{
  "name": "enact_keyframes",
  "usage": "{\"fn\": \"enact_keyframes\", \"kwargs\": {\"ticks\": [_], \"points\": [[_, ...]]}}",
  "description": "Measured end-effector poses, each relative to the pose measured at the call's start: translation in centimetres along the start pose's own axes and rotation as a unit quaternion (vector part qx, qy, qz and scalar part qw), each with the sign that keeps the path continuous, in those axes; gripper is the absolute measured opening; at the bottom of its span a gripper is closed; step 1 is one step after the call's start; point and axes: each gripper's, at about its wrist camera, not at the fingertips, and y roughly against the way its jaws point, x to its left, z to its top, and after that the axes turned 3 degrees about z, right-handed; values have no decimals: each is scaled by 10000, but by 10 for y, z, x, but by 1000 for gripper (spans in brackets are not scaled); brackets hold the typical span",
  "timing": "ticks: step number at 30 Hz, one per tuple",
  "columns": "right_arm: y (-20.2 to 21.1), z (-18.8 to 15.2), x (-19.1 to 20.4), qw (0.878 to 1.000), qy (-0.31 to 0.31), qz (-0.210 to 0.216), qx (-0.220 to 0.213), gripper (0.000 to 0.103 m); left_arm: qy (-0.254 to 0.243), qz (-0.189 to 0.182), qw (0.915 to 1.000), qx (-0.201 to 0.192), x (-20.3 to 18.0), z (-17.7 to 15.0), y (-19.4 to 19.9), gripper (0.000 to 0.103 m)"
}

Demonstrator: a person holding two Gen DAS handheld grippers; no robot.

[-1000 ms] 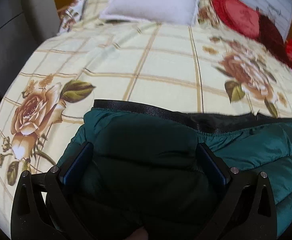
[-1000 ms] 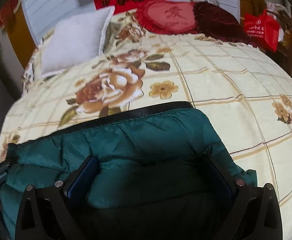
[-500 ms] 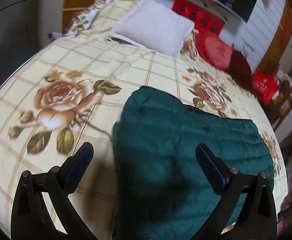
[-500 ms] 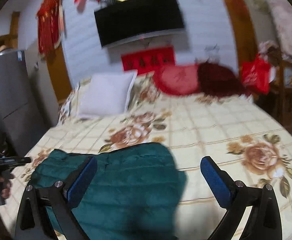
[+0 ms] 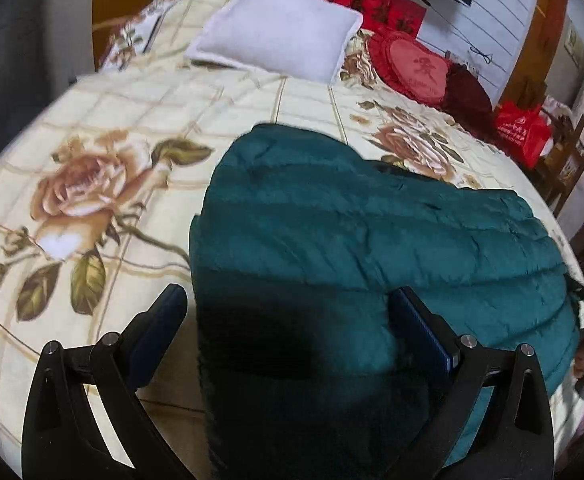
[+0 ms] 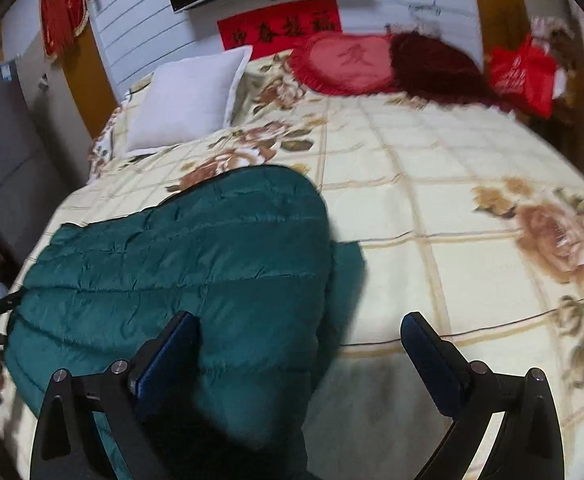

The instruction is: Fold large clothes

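Observation:
A dark green quilted puffer jacket (image 5: 363, 240) lies folded into a thick bundle on the floral bed cover (image 5: 104, 128). It also shows in the right wrist view (image 6: 196, 256). My left gripper (image 5: 288, 320) is open and empty, held above the jacket's near left edge. My right gripper (image 6: 299, 340) is open and empty, above the jacket's near right edge, with its right finger over bare bed cover (image 6: 451, 184).
A white pillow (image 5: 280, 40), a red heart cushion (image 5: 415, 68) and a dark red cushion (image 5: 467, 92) lie at the bed's head. A red bag (image 6: 523, 72) sits at the far right by wooden furniture. A grey cabinet (image 6: 0, 160) stands left of the bed.
Both grippers lifted up and back from the jacket, where their open fingers sat low against it. The jacket now lies as a folded bundle, its black lining strip no longer showing.

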Motion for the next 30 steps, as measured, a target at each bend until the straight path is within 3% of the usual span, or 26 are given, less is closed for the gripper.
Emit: {"fn": "enact_keyframes", "kwargs": {"ticks": [3,5,6,12,16,19,22,25,30], "points": [[-11,-4,-10,9989,-356,205,206,102,459,-431,9975,322,21,-5,-10,103],[-16,-7,-15,9969,-596,418,284,103,866,-906,9897,693,36,-9,-25,103],[-18,-9,-16,9957,-658,560,334,102,1029,-1119,9860,691,41,-10,-27,103],[-21,-10,-14,9921,-667,1005,356,103,794,-1258,9862,723,40,-4,-30,103],[-30,-10,-2,9806,-453,1847,475,103,749,-1632,9800,852,40,-1,-32,103],[-30,-11,-1,9781,-421,1997,411,103,643,-1876,9755,954,36,1,-33,103],[-31,-12,0,9737,-463,2205,350,103,643,-2267,9687,782,38,5,-28,102],[-32,-13,1,9694,-491,2386,308,103,541,-2170,9719,731,36,6,-28,102],[-31,-14,4,9738,-436,2205,333,103,494,-1895,9776,777,33,0,-35,103]]}}
